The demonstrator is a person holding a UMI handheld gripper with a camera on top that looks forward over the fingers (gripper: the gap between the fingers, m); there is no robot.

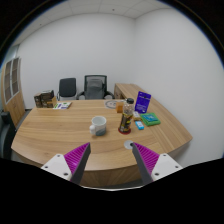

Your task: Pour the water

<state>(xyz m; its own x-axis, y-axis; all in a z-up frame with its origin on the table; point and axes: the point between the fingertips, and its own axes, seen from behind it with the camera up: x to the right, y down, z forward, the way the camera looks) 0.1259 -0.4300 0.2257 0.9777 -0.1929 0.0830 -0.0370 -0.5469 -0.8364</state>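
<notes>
Gripper view: gripper (110,160) spread wide, holding nothing, above the table (60,135).
Bottle (125,117): upright, well ahead of the fingers, slightly right.
Mug (98,126): just left of the bottle.
Approach: likely advance level, centre the bottle between the pads, then close.

purple sign (143,100) on table, text unreadable

On the table (60,130), mug (98,126) sits left of bottle (125,118); chairs (82,87) behind
</notes>
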